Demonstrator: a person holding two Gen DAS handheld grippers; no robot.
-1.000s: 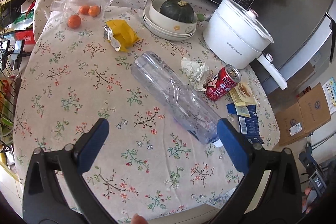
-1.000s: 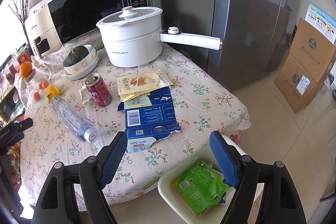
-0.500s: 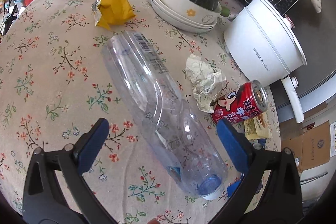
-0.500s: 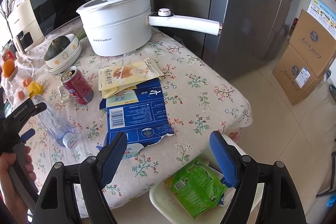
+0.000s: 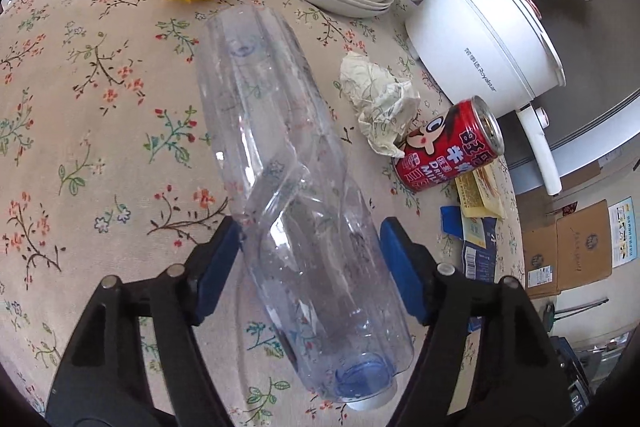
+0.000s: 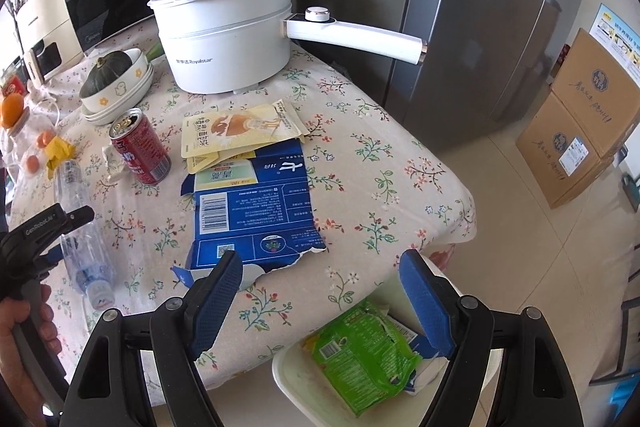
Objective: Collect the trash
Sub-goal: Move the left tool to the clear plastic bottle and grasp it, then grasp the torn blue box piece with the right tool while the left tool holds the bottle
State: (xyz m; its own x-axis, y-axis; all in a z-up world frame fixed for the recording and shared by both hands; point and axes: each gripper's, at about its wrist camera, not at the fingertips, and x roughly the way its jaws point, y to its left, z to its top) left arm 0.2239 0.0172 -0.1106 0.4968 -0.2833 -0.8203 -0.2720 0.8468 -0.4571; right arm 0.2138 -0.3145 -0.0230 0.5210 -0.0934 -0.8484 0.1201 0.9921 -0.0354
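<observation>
Left gripper [image 5: 310,247] jaws, just closing, seemingly pinch the clear bottle [image 5: 296,187] on the desk [image 5: 80,107]; right gripper [image 6: 320,301] jaws spread, empty.

Both wrist views angled down, sharing bottle [image 5: 304,211], can [image 6: 140,151]

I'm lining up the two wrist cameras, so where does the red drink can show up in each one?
Left wrist view: the red can sits right of centre, tipped toward the crumpled paper.
Right wrist view: the can stands at middle left, beside the yellow packets.
Shared landmark: the white electric pot, behind the can in both.
</observation>
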